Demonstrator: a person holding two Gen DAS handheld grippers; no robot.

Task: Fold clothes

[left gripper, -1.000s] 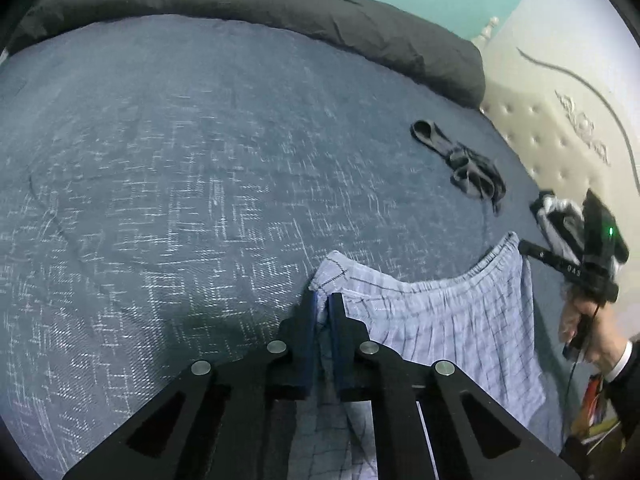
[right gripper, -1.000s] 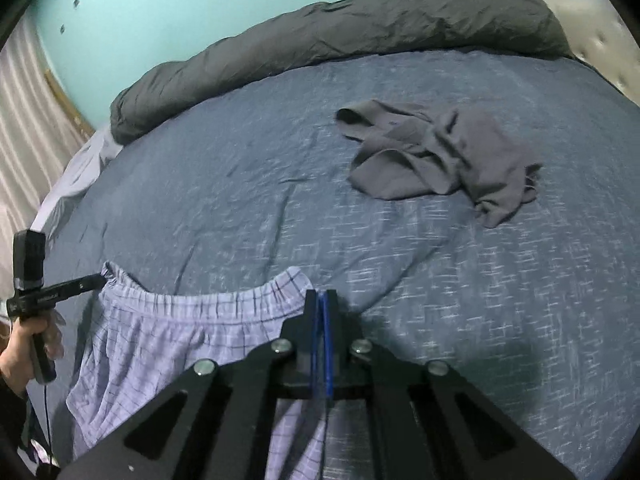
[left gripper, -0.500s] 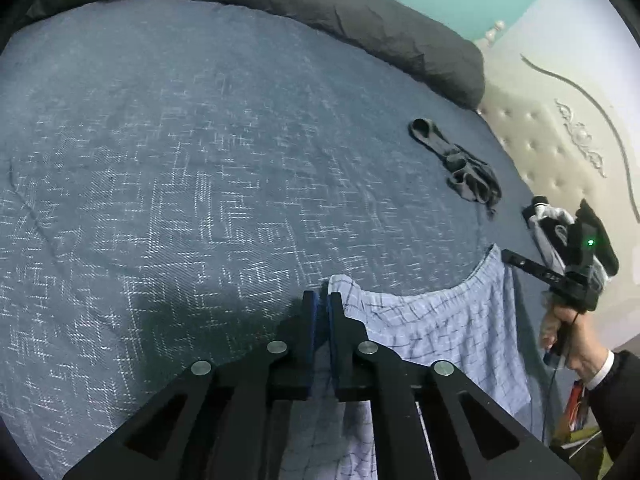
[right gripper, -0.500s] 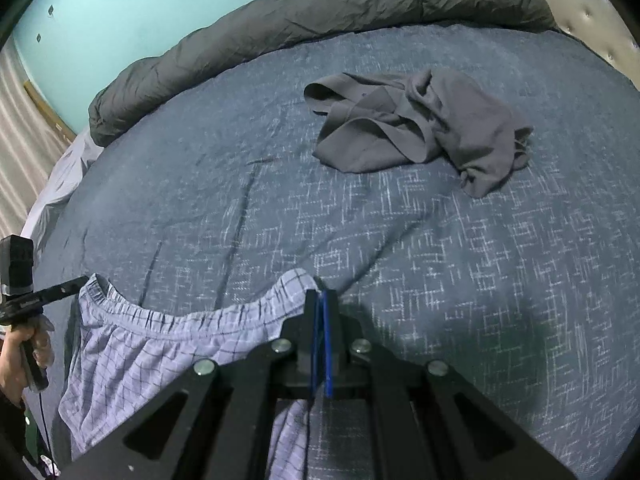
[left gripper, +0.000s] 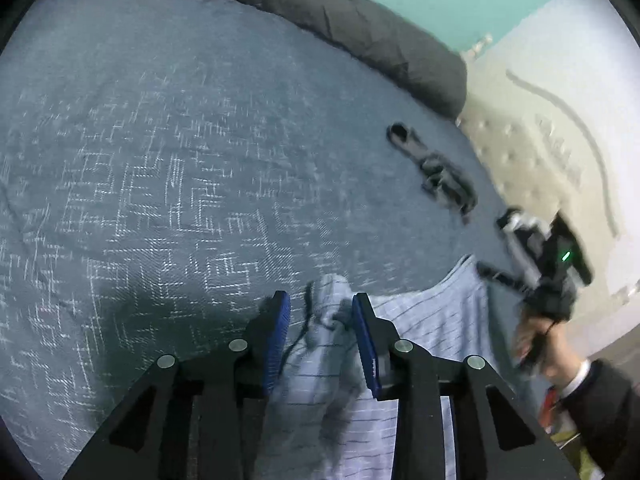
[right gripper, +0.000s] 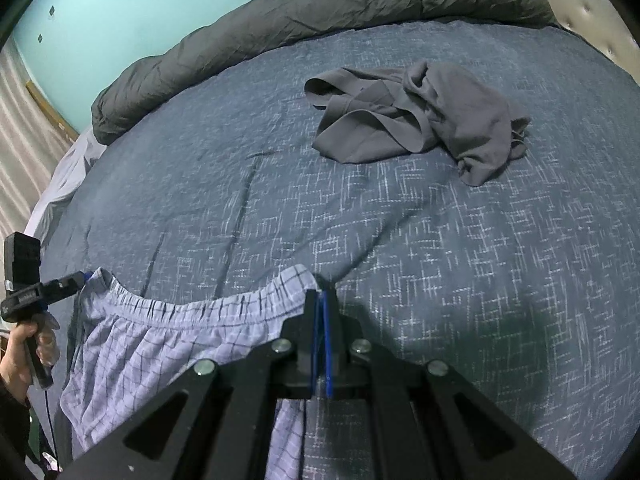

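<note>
1. Shorts [right gripper: 160, 344], pale blue checked, lie at the near edge of the bed [right gripper: 400, 232], waistband stretched between my two grippers.
2. My left gripper [left gripper: 322, 312] has just been opening; its blue pads [left gripper: 276, 336] stand apart, one waistband corner bunched loosely between them.
3. My right gripper [right gripper: 320, 300] is clamped tight on the other waistband corner.
4. Grey garment [right gripper: 420, 120] lies crumpled farther up the bed, well apart from the shorts.
5. Dark duvet [right gripper: 320, 12] is rolled along the far side.
</note>
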